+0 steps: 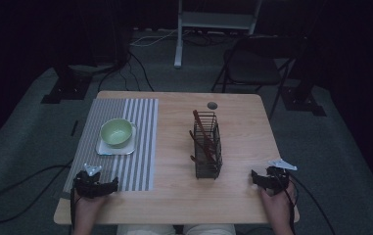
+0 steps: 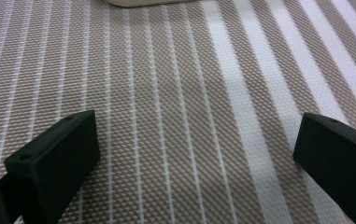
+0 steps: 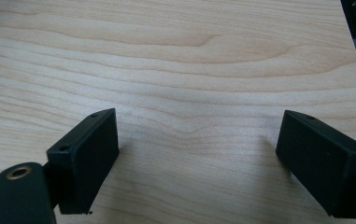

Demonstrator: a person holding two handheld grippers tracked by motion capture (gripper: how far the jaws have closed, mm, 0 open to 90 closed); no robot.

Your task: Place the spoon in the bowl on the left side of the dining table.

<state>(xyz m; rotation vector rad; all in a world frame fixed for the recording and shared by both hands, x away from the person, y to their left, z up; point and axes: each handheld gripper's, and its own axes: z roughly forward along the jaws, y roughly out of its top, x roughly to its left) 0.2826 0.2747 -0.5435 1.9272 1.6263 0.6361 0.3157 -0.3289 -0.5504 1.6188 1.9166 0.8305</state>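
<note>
So both hands are parked at the bottom of the high view, one per corner. The left gripper (image 1: 109, 185) sits at the lower left, resting on the near end of the striped placemat (image 1: 137, 147), and in the left gripper view its two black jaws stand wide apart with nothing but the mat's weave (image 2: 185, 116) between them. The right gripper (image 1: 255, 177) is at the lower right, over bare wood near the table's (image 1: 174, 196) front edge; in the right gripper view its jaws are spread wide too, with just wood grain (image 3: 189, 93) between them, nothing pinched. Closest thing to the left gripper is the green bowl (image 1: 116, 131), left of centre in the frame, sitting on a small white square plate (image 1: 102, 149) on the mat, a bit above the gripper and clearly apart from it. A pale rim (image 2: 152, 2) peeks in at the top edge of the left gripper view, probably that plate, though it's too cropped to be sure. Middle of the table there's a dark wire rack (image 1: 207, 147) with some reddish-brown sticks (image 1: 202, 131) leaning in it; can't make out what they are. It sits up and to the left of the right gripper, not touching. A folding chair (image 1: 252, 68) stands behind the table at the upper right.
</note>
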